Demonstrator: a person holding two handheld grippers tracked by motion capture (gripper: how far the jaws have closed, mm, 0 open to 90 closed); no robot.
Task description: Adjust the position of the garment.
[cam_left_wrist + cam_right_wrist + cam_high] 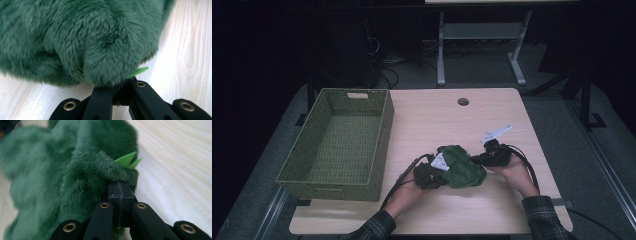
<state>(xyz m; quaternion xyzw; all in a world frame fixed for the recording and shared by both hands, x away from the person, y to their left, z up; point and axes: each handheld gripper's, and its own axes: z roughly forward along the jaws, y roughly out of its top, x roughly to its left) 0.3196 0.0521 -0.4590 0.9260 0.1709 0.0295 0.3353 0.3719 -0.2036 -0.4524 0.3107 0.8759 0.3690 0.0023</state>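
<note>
A crumpled dark green fluffy cloth (462, 165) lies bunched on the wooden table (472, 120) between both hands. My left gripper (438, 170) is at its left side, jaws shut on a fold of the cloth (105, 72). My right gripper (477, 160) comes in from the right, jaws shut on the cloth's edge (110, 173), where a light green tag (127, 159) sticks out. Another light green tag (138, 71) peeks from under the cloth in the left gripper view. The fingertips of both grippers are buried in the pile.
A green woven basket (377, 145) stands empty on the table's left side, close to my left hand. A round cable hole (463, 101) is near the table's far edge. Metal desk legs (441, 55) stand on the floor beyond.
</note>
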